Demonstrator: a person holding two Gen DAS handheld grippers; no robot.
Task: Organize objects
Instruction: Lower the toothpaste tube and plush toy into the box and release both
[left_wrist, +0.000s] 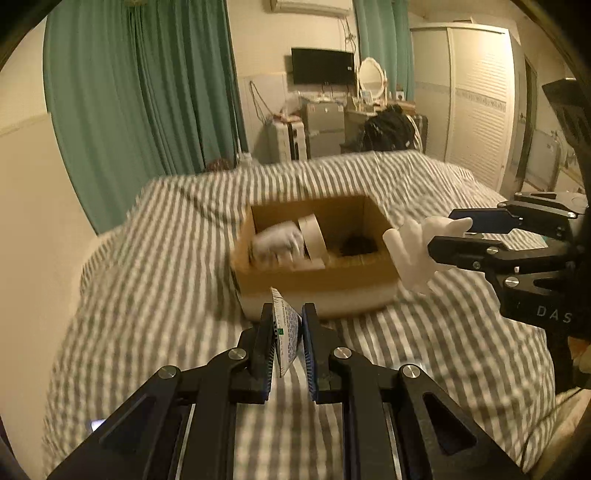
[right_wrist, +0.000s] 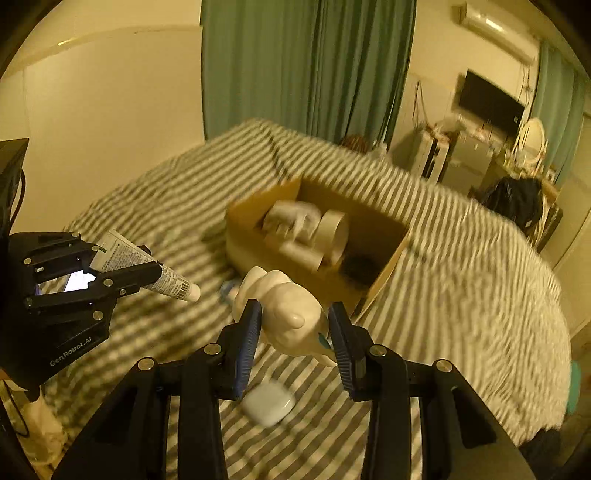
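Observation:
An open cardboard box (left_wrist: 317, 284) (right_wrist: 384, 273) lies on the striped bed. It holds a tape roll (left_wrist: 312, 236) (right_wrist: 334, 229), white items and something dark. My left gripper (left_wrist: 288, 314) (right_wrist: 147, 269) is shut on a white printed tube (left_wrist: 284, 328) (right_wrist: 147, 262), held in the air just in front of the box. My right gripper (right_wrist: 295, 314) (left_wrist: 448, 232) is shut on a white animal figurine (right_wrist: 284, 310) (left_wrist: 413, 251), held to the right of the box, near its corner.
The bed (left_wrist: 147, 295) has a grey-striped cover. A small white case (right_wrist: 269, 402) lies on it under my right gripper, and a pale blue-white item (right_wrist: 229, 291) near the box. Green curtains (left_wrist: 140, 92), a wall and room furniture (left_wrist: 321, 125) stand behind.

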